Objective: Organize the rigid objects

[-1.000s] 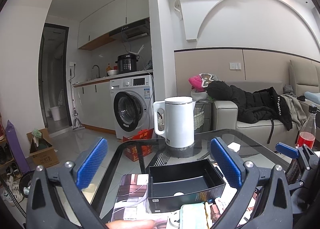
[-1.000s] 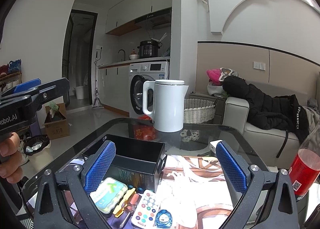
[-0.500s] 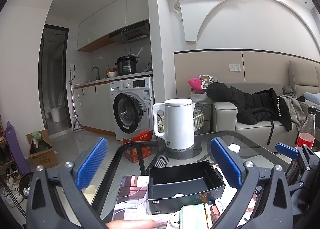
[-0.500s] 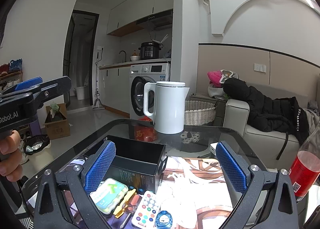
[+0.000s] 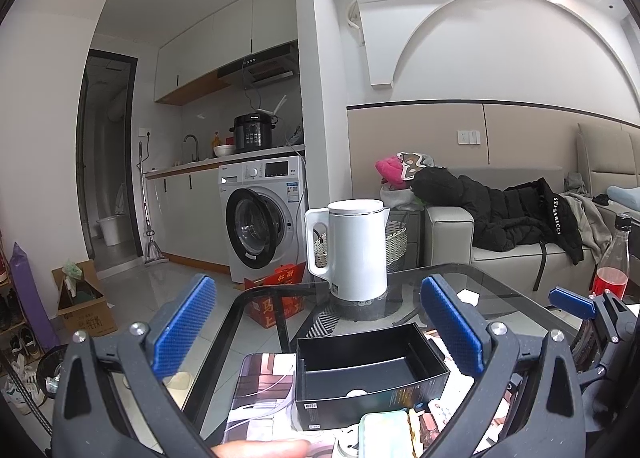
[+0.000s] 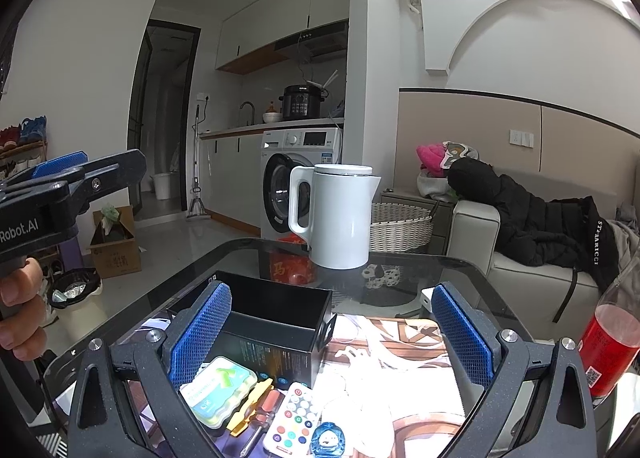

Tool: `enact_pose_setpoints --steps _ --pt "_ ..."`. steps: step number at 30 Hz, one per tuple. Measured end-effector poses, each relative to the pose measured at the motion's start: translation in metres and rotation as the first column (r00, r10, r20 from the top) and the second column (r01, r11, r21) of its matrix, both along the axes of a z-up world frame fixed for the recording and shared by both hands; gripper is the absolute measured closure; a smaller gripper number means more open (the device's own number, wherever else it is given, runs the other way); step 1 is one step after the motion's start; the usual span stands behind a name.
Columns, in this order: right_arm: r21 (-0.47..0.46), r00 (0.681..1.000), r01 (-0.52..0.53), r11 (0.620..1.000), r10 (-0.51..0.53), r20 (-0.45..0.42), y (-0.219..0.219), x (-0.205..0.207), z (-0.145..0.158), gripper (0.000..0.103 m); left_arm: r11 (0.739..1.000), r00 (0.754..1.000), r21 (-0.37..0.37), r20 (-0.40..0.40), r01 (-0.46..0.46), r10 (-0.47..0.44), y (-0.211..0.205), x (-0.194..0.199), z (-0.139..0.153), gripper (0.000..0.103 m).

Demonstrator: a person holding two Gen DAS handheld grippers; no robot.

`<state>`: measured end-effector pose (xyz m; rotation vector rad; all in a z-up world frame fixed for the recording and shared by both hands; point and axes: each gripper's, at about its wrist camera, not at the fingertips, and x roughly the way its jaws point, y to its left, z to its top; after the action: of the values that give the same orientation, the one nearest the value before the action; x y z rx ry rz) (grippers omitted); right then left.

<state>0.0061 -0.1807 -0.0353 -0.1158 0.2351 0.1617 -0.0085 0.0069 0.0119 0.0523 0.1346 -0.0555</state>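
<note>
No movement since earlier | left tongs (image 5: 320, 326), right tongs (image 6: 330, 332) spread, empty

The left gripper (image 5: 320, 330) is wide open, with its two blue pads far apart and nothing between them. The right gripper (image 6: 330, 336) is wide open too (its pads are also blue). A hand (image 6: 20, 310) holds the left gripper's handle, with the fingers curled around it.
</note>
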Motion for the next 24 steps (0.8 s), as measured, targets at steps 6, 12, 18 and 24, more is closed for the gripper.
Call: enact_pose_setpoints --steps 6,12,18,24 --pt "-0.004 1.0 -0.004 1.0 0.004 -0.002 0.0013 -0.0002 -0.0008 0.001 1.0 1.0 -0.001 0.002 0.002 -0.002 0.0013 -0.0005 -0.0001 0.0" --pt "-0.01 1.0 -0.008 1.0 0.008 0.007 0.0025 -0.0013 -0.0001 0.001 1.0 1.0 -0.007 0.006 0.003 -0.003 0.0029 -0.0022 0.0 0.0" --pt "-0.009 1.0 -0.007 1.0 0.008 0.01 0.0015 0.0005 0.0009 0.001 1.0 1.0 0.004 0.003 0.009 -0.009 0.0005 -0.0032 -0.0002 0.0" --pt "-0.015 1.0 -0.003 1.0 0.003 0.003 0.0003 0.004 0.0027 0.001 1.0 1.0 0.007 -0.022 0.004 -0.004 -0.0001 0.0002 -0.002 0.0"
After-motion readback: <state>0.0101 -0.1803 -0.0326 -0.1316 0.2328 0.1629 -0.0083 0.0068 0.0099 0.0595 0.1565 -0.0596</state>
